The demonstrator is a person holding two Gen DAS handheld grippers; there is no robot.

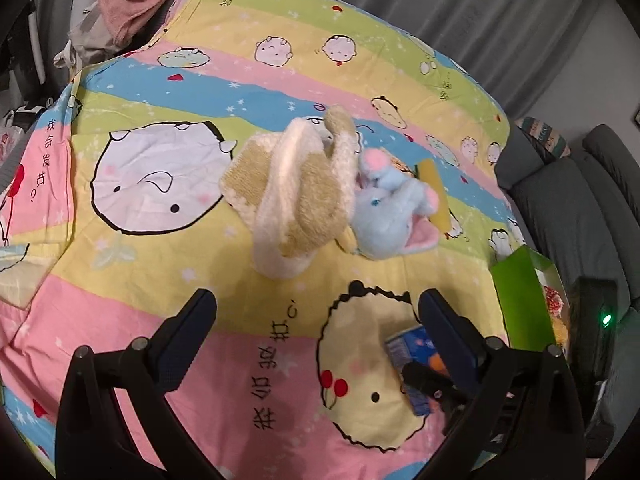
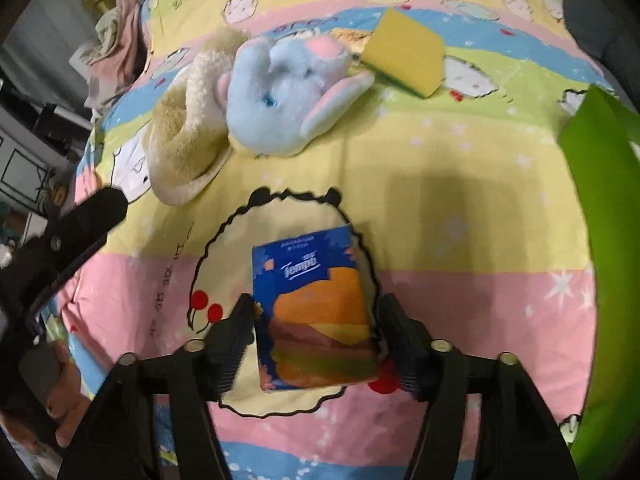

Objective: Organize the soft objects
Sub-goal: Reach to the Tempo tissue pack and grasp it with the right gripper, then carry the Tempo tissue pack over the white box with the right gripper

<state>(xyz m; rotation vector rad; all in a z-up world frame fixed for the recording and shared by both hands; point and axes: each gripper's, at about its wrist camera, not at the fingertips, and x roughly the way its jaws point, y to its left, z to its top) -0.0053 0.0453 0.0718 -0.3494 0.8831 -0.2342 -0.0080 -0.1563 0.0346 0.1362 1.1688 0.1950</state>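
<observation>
Glossy tissue pack [image 2: 316, 312] lies between the right claw [image 2: 316, 344] (pads apart), near a fluffy elephant [image 2: 280, 96]; left claw [image 1: 316, 316] wide.

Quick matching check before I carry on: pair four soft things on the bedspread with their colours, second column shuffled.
1. plush elephant
2. sponge
3. tissue pack
4. fuzzy slipper

a. cream and tan
b. dark blue with orange
c. pale blue with pink ears
d. yellow

Pairs: 1-c, 2-d, 3-b, 4-a
</observation>
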